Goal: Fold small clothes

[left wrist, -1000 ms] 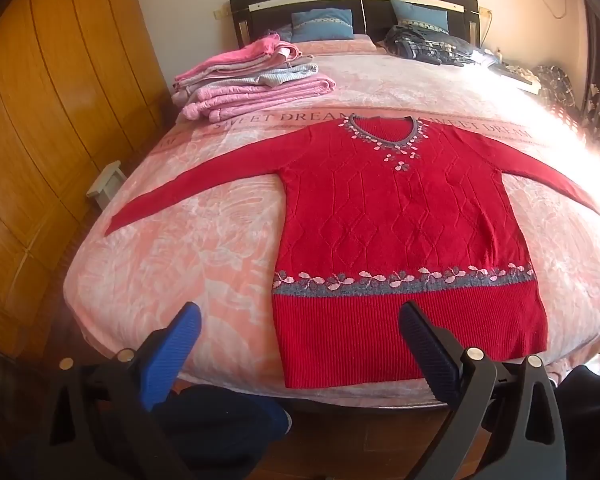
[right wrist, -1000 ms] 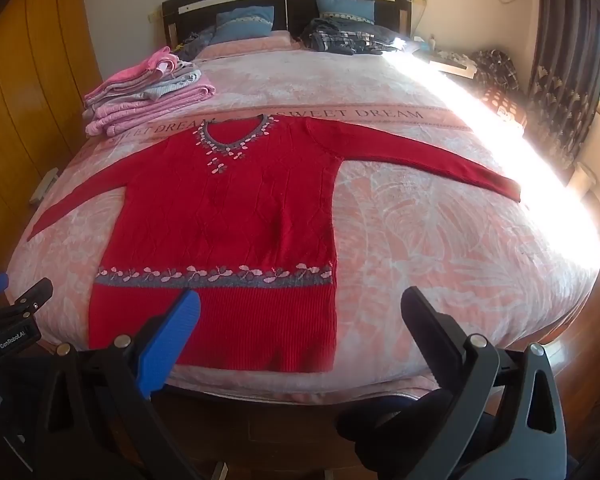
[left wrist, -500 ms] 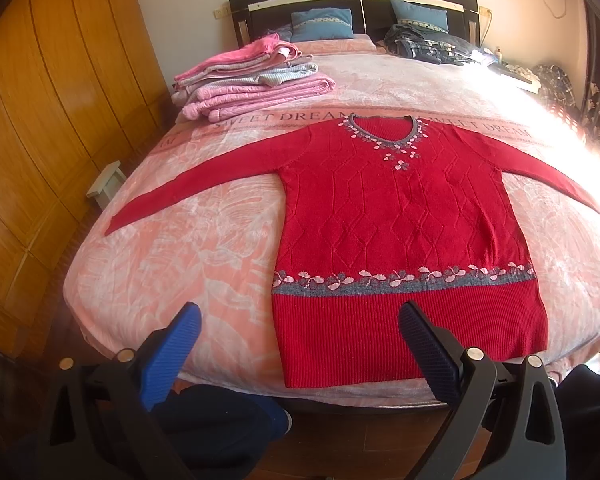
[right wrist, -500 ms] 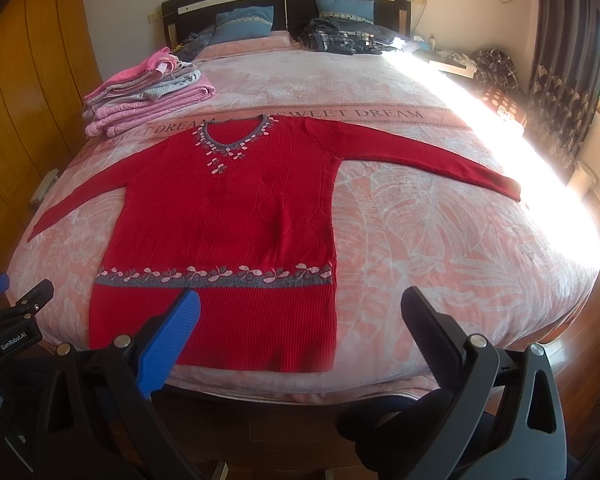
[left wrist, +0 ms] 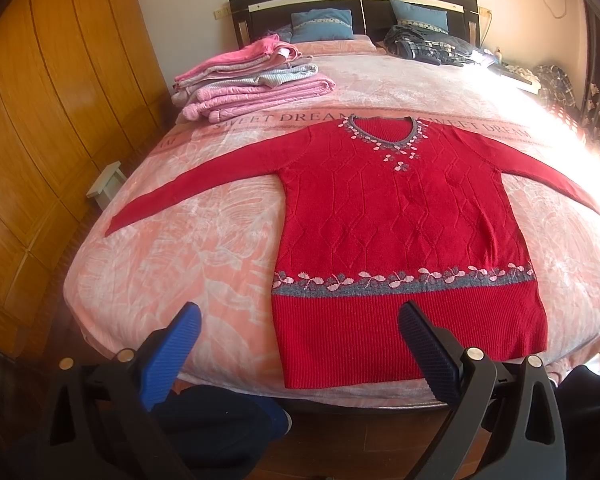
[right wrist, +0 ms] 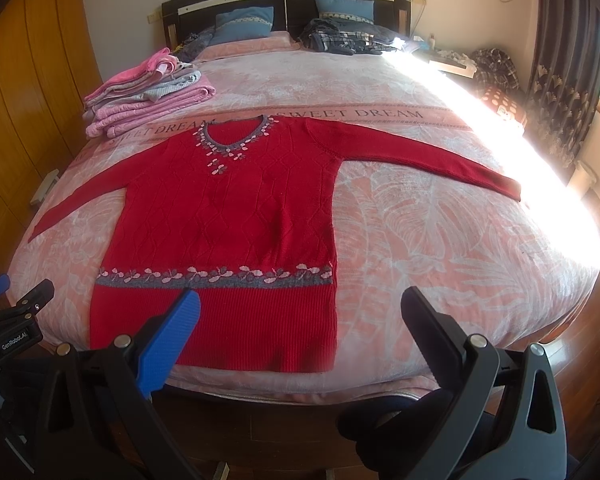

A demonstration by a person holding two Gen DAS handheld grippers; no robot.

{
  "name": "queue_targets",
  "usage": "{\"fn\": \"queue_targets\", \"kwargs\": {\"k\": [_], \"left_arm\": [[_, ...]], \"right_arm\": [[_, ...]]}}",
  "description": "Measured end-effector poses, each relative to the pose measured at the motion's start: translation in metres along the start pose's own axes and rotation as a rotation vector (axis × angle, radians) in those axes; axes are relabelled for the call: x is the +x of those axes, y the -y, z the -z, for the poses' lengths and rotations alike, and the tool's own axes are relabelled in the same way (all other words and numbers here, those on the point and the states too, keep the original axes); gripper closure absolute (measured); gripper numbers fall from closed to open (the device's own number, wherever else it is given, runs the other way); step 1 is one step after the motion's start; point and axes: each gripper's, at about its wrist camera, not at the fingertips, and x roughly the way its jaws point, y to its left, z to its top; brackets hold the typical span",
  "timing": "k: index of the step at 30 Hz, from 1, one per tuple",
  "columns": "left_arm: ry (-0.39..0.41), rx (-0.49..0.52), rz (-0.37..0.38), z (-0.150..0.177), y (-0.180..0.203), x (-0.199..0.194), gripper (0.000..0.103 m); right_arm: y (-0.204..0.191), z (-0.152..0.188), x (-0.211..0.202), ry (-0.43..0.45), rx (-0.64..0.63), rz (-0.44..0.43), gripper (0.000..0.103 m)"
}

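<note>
Both grippers are hanging wide open and empty at the foot of the bed.

Left gripper [left wrist: 300,332], with one blue-padded finger [left wrist: 168,354] and one black, is spreading its jaws wide over the bed's near edge, touching nothing; its body, seen at the right wrist view's left edge, is showing the label "GenRobot.AI". Right gripper [right wrist: 300,316] is gaping just as wide, holding nothing, with its blue pad above the hem. Long-sleeved red knitted sweater [left wrist: 396,216] with a grey-and-pink flower band is lying flat, face up, sleeves spread out, on the pink leaf-patterned bedspread [right wrist: 440,248], which is reading "SWEET DREAM" just behind the collar. Stack of folded pink and grey clothes [left wrist: 252,80] is sitting near the far left corner.
</note>
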Motion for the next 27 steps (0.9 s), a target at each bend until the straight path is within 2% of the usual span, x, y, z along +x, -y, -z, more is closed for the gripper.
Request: {"fn": "queue_targets", "kwargs": {"k": [13, 16, 18, 20, 23, 24, 27], "left_arm": [[0.0, 0.001, 0.003, 0.0, 0.001, 0.001, 0.004], [-0.002, -0.01, 0.021, -0.002, 0.002, 0.006, 0.004], [-0.019, -0.026, 0.043, -0.007, 0.003, 0.015, 0.004], [-0.038, -0.025, 0.04, -0.019, 0.007, 0.03, 0.004], [0.003, 0.017, -0.023, -0.05, 0.022, 0.053, 0.004], [0.005, 0.02, 0.002, -0.063, 0.027, 0.062, 0.004], [0.019, 0.005, 0.056, -0.102, 0.043, 0.09, 0.004]], "right_arm": [[0.003, -0.003, -0.001, -0.004, 0.001, -0.003, 0.003], [0.005, -0.006, 0.002, -0.003, 0.011, -0.005, 0.003], [0.015, -0.012, 0.007, -0.019, 0.06, -0.019, 0.003], [0.038, -0.025, 0.024, -0.051, 0.138, -0.027, 0.003], [0.067, -0.052, 0.051, -0.089, 0.181, 0.058, 0.003], [0.078, -0.064, 0.052, -0.033, 0.162, 0.112, 0.003], [0.12, -0.098, 0.09, -0.061, 0.246, 0.077, 0.003]]}}
